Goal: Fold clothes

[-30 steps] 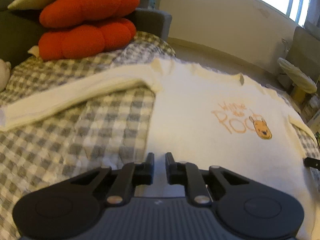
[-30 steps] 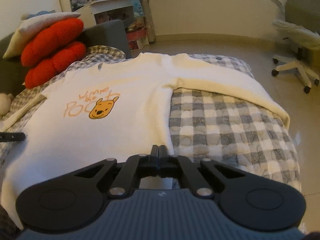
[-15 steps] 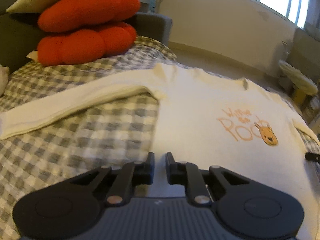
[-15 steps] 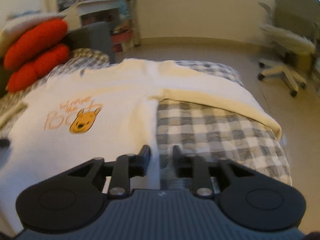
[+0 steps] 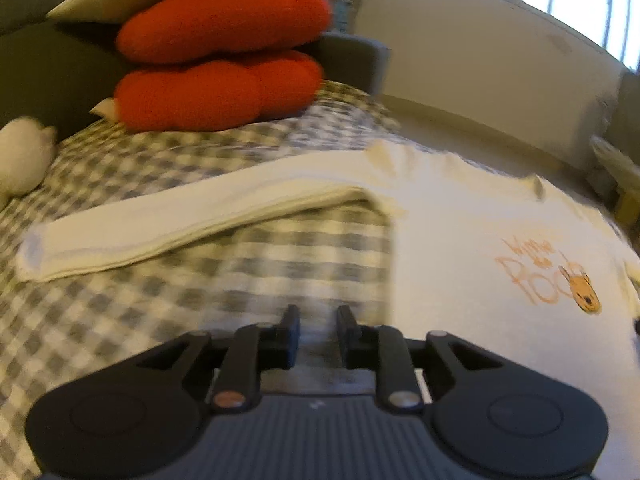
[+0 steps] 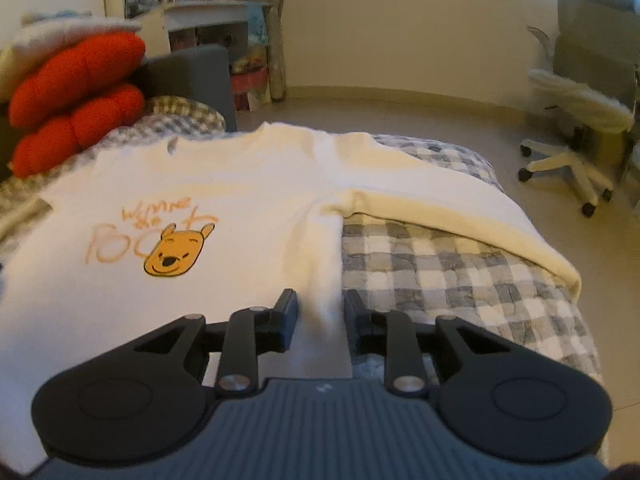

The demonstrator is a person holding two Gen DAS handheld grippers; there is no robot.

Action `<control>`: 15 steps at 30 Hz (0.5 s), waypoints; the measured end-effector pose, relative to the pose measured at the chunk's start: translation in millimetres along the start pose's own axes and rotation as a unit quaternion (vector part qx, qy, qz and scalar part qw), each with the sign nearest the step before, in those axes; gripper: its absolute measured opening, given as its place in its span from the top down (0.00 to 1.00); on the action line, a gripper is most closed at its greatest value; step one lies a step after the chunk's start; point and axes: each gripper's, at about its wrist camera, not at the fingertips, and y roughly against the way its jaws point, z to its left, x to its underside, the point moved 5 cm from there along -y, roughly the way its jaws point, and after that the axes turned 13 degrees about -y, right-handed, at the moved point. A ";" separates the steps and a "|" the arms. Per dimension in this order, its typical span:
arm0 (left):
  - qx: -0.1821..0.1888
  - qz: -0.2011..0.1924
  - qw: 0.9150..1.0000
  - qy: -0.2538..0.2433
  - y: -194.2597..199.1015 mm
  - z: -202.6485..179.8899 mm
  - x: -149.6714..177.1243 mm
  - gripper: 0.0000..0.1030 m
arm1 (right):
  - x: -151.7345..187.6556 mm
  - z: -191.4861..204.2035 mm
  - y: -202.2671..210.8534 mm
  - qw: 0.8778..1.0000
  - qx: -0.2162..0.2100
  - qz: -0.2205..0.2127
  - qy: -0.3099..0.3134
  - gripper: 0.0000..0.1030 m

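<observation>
I count one cream sweatshirt (image 6: 224,184) spread flat on the checked bed cover (image 6: 440,280), both sleeves out, and two red cushions (image 5: 220,56) stacked behind. My left hand-held gripper (image 5: 318,330) angles down over the cover just beside the hem – jaws opening, nothing between. My right hand-held gripper (image 6: 320,312) straddles the sweatshirt's side edge – narrow gap, not pinching.
</observation>
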 end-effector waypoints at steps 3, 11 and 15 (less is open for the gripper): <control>-0.037 0.001 0.999 0.025 2.3 40.1 6.2 0.74 | -4.3 -17.4 4.4 1.000 0.005 -0.012 -0.026 0.62; -0.152 0.005 0.984 0.093 14.3 150.3 20.6 0.66 | -8.0 -28.0 8.6 0.997 0.025 -0.048 -0.057 0.52; -0.189 -0.003 0.978 0.085 16.6 174.9 14.7 0.61 | -13.2 -30.8 4.1 0.997 0.037 -0.035 -0.054 0.52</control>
